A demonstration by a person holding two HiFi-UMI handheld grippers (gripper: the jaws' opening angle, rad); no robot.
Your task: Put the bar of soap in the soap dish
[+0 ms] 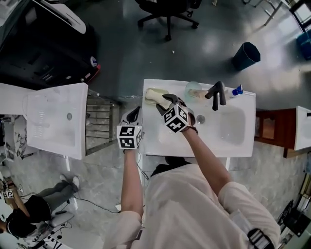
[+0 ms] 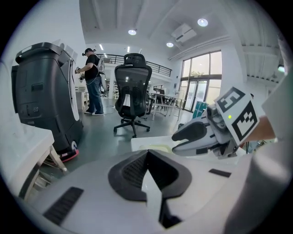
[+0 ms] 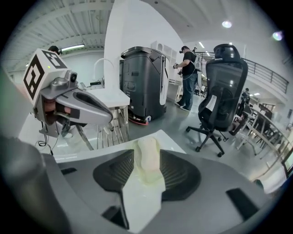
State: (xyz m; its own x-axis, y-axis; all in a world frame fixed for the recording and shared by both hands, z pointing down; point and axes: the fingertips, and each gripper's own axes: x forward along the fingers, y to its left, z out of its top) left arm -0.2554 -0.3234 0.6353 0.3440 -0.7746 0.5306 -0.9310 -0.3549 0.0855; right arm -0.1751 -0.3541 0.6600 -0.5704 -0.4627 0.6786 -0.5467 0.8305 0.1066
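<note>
A pale cream bar of soap (image 3: 149, 155) sits between the fingers of my right gripper (image 3: 147, 157), which is shut on it. Right under it is the pale yellow soap dish (image 1: 151, 95), at the back left corner of the white sink counter (image 1: 243, 148). In the head view the right gripper (image 1: 163, 101) hangs over the dish and hides the soap. My left gripper (image 1: 136, 113) hovers at the counter's left edge, shut and holding nothing. In the left gripper view its tips (image 2: 147, 153) meet, with the dish (image 2: 155, 147) and the right gripper (image 2: 201, 135) just beyond.
A black faucet (image 1: 217, 92), a clear round cup (image 1: 194, 89) and a small blue bottle (image 1: 237, 90) stand along the counter's back edge. The basin's drain (image 1: 200, 118) lies to the right of my hands. A second white sink (image 1: 53, 119) stands to the left, an office chair (image 1: 167, 12) behind.
</note>
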